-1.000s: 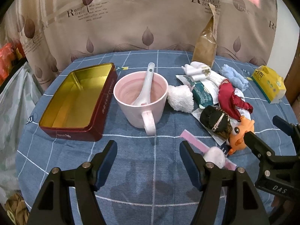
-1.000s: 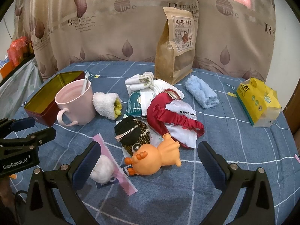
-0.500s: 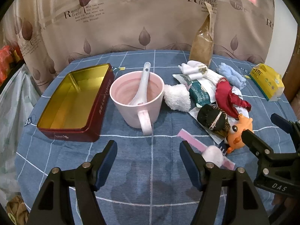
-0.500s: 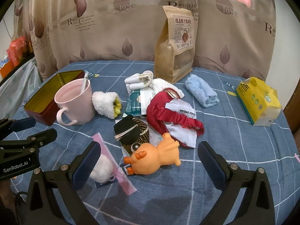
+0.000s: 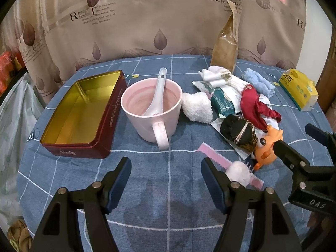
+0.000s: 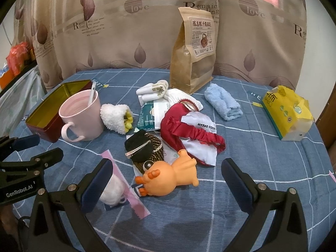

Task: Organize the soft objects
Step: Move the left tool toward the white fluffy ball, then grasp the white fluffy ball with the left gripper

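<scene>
- The left tongs (image 5: 166,174) hang with their two blue-padded fingers spread apart and nothing between them, over bare blue checked cloth covering the surface (image 5: 168,205).
- The right tongs (image 6: 167,177) are likewise spread wide and empty, framing the orange rubber toy animal (image 6: 168,180), which lies on its side on the cloth between the fingers without touching them.
- One round white fluffy puff (image 6: 112,191) rests on a flat pink serrated strip (image 6: 126,189), just behind the right tongs' left finger.
- One fuzzy white sock-like piece with a yellow inside (image 6: 115,118) lies just beside the glossy pink ceramic mug (image 5: 152,113); one white ceramic spoon (image 5: 156,95) leans in the mug.
- One rectangular dark-red metal tin with a gold inside (image 5: 84,115) stands open and empty left of the mug.
- One shiny red satin scrunched band (image 6: 189,130) lies over a white printed fabric piece; one black knitted pouch with a metal clip (image 6: 143,148) touches the toy's far side.
- One folded light-blue terry towel (image 6: 223,105), one bundle of white socks (image 6: 153,90), one upright brown paper bag (image 6: 194,52), and one yellow tissue pack (image 6: 287,113) sit farther back.
</scene>
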The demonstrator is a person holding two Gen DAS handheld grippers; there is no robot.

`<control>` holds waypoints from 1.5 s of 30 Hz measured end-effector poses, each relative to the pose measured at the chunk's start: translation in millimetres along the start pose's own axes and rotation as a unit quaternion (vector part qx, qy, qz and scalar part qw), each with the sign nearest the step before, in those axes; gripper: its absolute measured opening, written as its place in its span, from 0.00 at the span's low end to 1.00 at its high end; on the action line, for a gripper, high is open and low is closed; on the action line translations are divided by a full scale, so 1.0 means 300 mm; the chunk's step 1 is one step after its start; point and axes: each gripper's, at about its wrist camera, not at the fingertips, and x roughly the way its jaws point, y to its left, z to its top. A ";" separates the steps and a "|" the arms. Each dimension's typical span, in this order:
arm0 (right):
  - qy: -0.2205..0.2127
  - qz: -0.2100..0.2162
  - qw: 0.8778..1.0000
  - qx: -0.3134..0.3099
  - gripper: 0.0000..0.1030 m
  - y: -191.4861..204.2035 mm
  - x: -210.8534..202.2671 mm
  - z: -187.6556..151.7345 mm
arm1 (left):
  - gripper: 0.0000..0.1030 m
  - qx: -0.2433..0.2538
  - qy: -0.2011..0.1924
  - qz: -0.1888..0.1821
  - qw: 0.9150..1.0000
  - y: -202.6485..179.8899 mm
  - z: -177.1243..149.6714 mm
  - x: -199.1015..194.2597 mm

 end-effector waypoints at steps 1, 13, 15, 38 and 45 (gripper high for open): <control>0.000 0.000 1.000 0.000 0.99 0.000 0.002 0.002 | 0.69 0.001 0.000 0.001 1.000 -0.003 -0.002 0.001; 0.001 -0.003 1.000 0.006 0.99 -0.020 -0.003 0.008 | 0.69 0.009 0.000 -0.002 1.000 -0.024 -0.008 0.006; 0.001 -0.004 1.000 0.008 0.99 -0.023 -0.004 0.009 | 0.69 0.010 0.000 -0.003 1.000 -0.027 -0.009 0.007; -0.002 -0.020 0.999 0.028 0.99 -0.078 -0.011 0.020 | 0.69 0.036 -0.004 -0.022 0.999 -0.069 -0.017 0.008; -0.005 -0.027 0.999 0.035 0.99 -0.102 -0.018 0.025 | 0.69 0.053 -0.004 -0.033 0.998 -0.102 -0.025 0.010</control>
